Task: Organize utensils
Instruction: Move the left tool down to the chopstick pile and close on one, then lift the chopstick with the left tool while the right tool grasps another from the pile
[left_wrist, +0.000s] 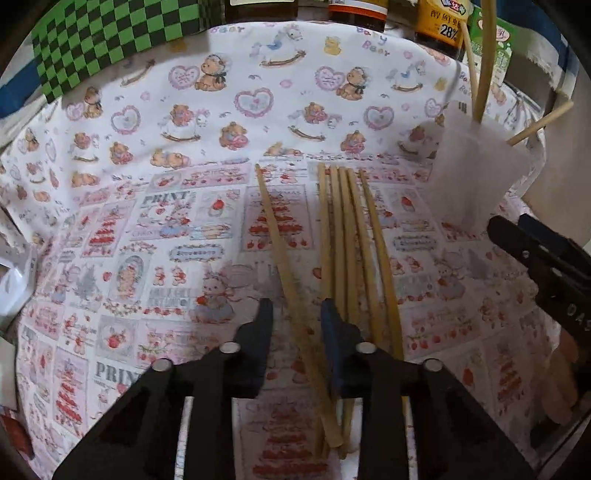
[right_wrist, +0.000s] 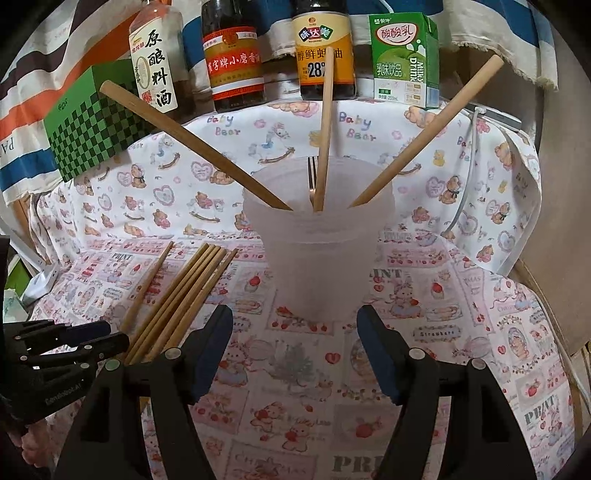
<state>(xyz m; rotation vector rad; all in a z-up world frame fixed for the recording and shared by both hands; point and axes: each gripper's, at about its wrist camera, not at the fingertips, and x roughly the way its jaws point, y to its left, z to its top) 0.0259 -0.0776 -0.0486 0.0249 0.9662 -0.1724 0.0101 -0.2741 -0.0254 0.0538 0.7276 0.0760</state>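
Several wooden chopsticks (left_wrist: 347, 240) lie in a bundle on the printed cloth, with one single chopstick (left_wrist: 284, 266) lying apart to their left. My left gripper (left_wrist: 296, 314) is open and its fingers straddle that single chopstick low over the cloth. The bundle also shows in the right wrist view (right_wrist: 184, 291). A translucent plastic cup (right_wrist: 317, 251) stands upright and holds three chopsticks (right_wrist: 325, 125) and a fork (right_wrist: 312, 173). My right gripper (right_wrist: 295, 332) is open and empty, just in front of the cup. The cup shows at the right of the left wrist view (left_wrist: 476, 173).
Sauce bottles (right_wrist: 232, 59) and a green milk carton (right_wrist: 404, 55) stand along the back edge. A green checkered box (right_wrist: 96, 118) sits at the back left. A white cable (right_wrist: 465, 177) hangs at the right. My right gripper shows at the right of the left wrist view (left_wrist: 546, 266).
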